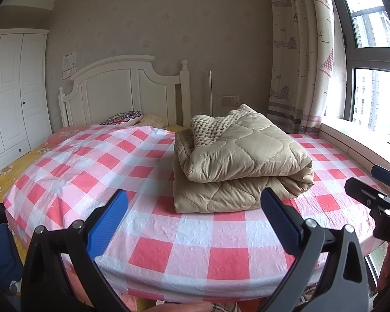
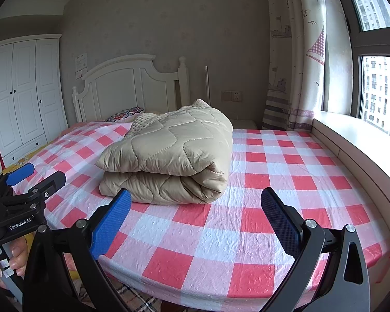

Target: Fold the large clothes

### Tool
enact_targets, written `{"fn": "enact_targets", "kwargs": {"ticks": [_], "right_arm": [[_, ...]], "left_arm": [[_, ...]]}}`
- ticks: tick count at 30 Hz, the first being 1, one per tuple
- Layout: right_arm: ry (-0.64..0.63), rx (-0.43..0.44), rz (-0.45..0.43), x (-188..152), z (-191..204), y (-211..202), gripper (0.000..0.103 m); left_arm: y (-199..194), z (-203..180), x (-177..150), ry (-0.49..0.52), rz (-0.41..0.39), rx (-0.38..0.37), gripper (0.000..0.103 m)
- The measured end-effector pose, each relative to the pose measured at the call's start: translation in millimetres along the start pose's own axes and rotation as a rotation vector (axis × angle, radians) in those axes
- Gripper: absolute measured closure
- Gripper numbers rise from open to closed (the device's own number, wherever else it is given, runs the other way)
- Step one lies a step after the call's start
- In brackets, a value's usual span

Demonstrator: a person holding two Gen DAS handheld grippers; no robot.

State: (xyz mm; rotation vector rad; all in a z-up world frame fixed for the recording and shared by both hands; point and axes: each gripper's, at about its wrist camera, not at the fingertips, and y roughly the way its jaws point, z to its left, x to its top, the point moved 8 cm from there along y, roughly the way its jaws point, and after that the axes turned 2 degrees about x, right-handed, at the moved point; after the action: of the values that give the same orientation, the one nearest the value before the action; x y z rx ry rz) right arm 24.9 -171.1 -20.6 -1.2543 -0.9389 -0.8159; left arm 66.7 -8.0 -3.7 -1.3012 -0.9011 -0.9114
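A beige quilted garment point(image 1: 243, 163) lies folded in a thick bundle on the bed, its cream knitted lining point(image 1: 213, 128) showing at the back. It also shows in the right wrist view point(image 2: 169, 158). My left gripper point(image 1: 193, 202) is open and empty, held above the near part of the bed, short of the bundle. My right gripper point(image 2: 195, 202) is open and empty, also short of the bundle and a little to its right. The right gripper shows at the right edge of the left wrist view point(image 1: 371, 189); the left gripper shows at the left of the right wrist view point(image 2: 28, 182).
The bed is covered with a red, pink and white checked sheet point(image 1: 184, 244). A white headboard point(image 1: 122, 91) and a patterned pillow point(image 1: 123, 117) stand at the far end. A white wardrobe point(image 1: 10, 96) is at left. A window sill point(image 2: 364, 143) and curtain point(image 2: 293, 52) run along the right.
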Motion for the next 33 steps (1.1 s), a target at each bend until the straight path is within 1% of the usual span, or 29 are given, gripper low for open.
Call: {"fn": "enact_targets", "kwargs": {"ticks": [13,25,27,28,30,32,33], "right_arm": [[0.000,0.001,0.004,-2.7,1.4,1.7,0.006],[-0.003,-0.002,0.027,-12.0,2.2,11.6,0.006],[-0.007,-0.004,0.041,-16.0,1.1,16.5,0.006],[-0.009,-0.006,0.053,-18.6,0.3,20.6,0.006],[-0.013,-0.014,0.072,-22.2,-3.6,27.5,0.006],[-0.007,-0.026,0.097,-23.0,-14.7,34.6,0.006],[-0.001,-0.028,0.109,-21.2,-22.3,37.7,0.006]], "left_arm": [[-0.1,-0.3,-0.1,0.001,0.001,-0.001,0.002],[11.2,1.3,-14.9,0.001,0.020,0.006,0.002],[15.2,-1.6,-19.5,0.003,0.018,-0.002,0.002],[17.4,-3.9,-21.3,0.023,0.010,-0.005,0.002],[28.8,-6.0,-21.2,0.064,0.018,-0.009,0.002],[53.4,7.9,-13.7,0.075,0.056,-0.018,0.002],[64.6,18.4,-8.8,0.066,0.074,-0.011,0.002]]}}
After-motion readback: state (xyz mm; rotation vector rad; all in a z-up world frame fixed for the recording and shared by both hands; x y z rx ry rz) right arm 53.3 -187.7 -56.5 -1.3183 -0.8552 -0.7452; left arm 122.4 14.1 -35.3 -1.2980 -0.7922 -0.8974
